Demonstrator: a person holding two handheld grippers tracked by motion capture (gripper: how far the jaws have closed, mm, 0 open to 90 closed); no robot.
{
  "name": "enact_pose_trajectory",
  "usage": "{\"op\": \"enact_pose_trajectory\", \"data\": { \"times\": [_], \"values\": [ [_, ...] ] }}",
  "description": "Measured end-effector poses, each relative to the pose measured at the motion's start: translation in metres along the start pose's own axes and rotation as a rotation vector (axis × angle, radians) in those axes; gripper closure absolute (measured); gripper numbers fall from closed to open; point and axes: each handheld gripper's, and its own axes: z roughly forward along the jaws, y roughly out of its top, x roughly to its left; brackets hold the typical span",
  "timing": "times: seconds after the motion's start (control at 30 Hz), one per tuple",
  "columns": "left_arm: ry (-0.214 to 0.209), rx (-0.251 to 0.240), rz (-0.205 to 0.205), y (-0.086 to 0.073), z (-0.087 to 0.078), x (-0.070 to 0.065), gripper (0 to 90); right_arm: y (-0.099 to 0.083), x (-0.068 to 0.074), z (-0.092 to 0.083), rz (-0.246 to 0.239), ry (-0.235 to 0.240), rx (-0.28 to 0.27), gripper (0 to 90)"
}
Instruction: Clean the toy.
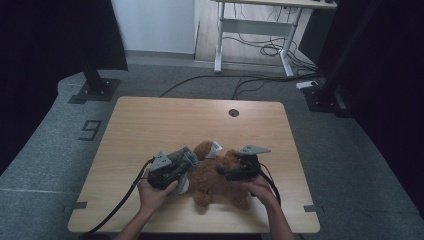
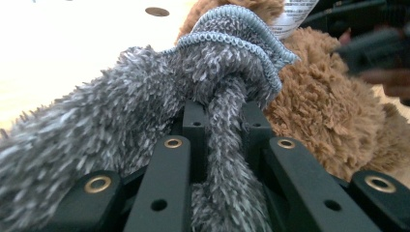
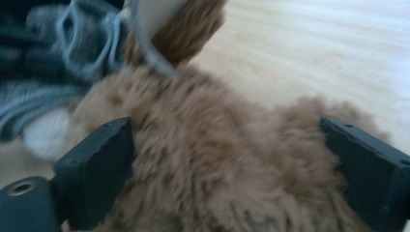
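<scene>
A brown plush toy (image 1: 215, 182) lies on the wooden table (image 1: 165, 120) near its front edge, a white tag (image 1: 216, 147) at its far end. My left gripper (image 1: 186, 162) is shut on a grey fuzzy cloth (image 2: 145, 96) with a blue-grey hem, held against the toy's left side. In the left gripper view the cloth bunches between the jaws of the left gripper (image 2: 225, 113), with the plush toy (image 2: 329, 111) behind it. My right gripper (image 3: 225, 128) stands open, jaws wide on either side of the plush toy (image 3: 217, 164). The high view has the right gripper (image 1: 230, 172) over the toy's right side.
A round cable hole (image 1: 233, 112) sits near the table's far edge. Beyond the table stand a white desk frame (image 1: 255, 30), loose cables (image 1: 260, 50) on the floor and a black stand base (image 1: 95, 87) at the left.
</scene>
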Motion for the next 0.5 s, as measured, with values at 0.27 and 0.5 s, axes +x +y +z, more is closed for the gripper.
{"op": "enact_pose_trajectory", "data": {
  "times": [0.27, 0.5],
  "values": [
    [-0.033, -0.006, -0.009, 0.000, -0.008, -0.010, 77.1, -0.026, 0.008, -0.008, -0.041, -0.003, -0.017, 16.9],
    [-0.125, -0.034, 0.030, 0.036, -0.005, -0.037, 76.8, -0.028, 0.008, -0.010, -0.052, -0.016, -0.023, 21.7]
  ]
}}
